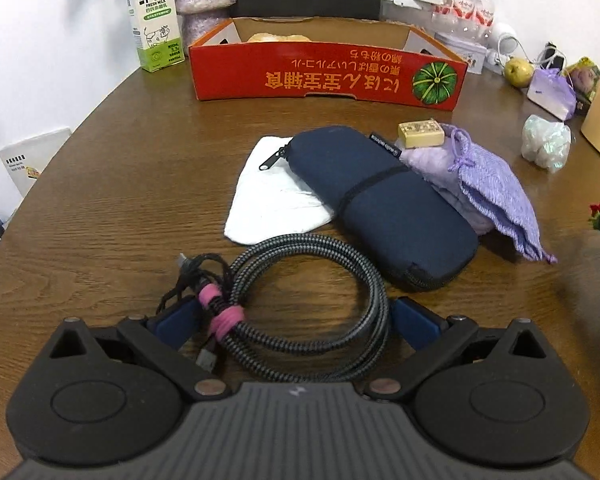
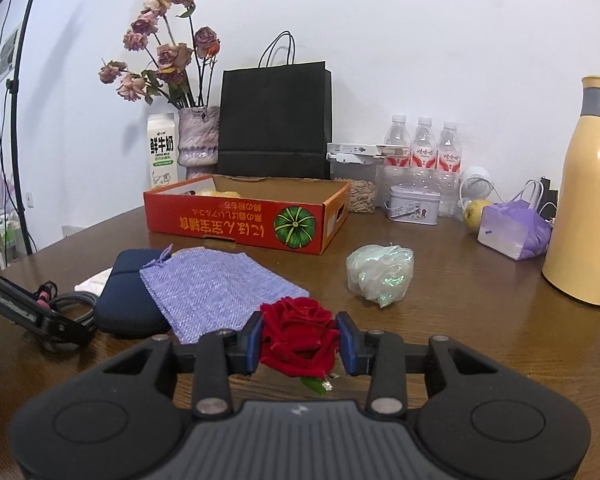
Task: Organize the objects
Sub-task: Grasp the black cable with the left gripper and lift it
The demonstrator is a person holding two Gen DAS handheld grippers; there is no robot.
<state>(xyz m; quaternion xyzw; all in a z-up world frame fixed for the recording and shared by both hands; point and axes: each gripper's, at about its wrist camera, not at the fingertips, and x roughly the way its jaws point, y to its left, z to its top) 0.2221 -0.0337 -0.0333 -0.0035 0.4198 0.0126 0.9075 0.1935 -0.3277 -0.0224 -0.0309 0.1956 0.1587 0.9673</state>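
Observation:
A coiled grey braided cable [image 1: 312, 308] with pink ties lies on the wooden table [image 1: 100, 208]. My left gripper [image 1: 296, 320] stands open, its blue pads either side of the coil. Beyond it lie a navy zip pouch [image 1: 380, 200] on a white cloth [image 1: 268, 200], a lilac drawstring bag [image 1: 496, 196] and a small tan block [image 1: 420, 134]. In the right wrist view my right gripper [image 2: 300, 340] is shut on a red fabric rose [image 2: 296, 332], with a pad against each side. The rose sits low at the table. A red cardboard box [image 2: 220, 224] stands open behind.
An iridescent plastic bundle [image 2: 380, 274] lies right of the box. Along the back wall stand a milk carton [image 2: 162, 152], a vase of dried roses [image 2: 198, 140], a black paper bag [image 2: 276, 120], water bottles [image 2: 422, 144] and a tin [image 2: 412, 204]. A tall yellow flask [image 2: 584, 220] stands at the right.

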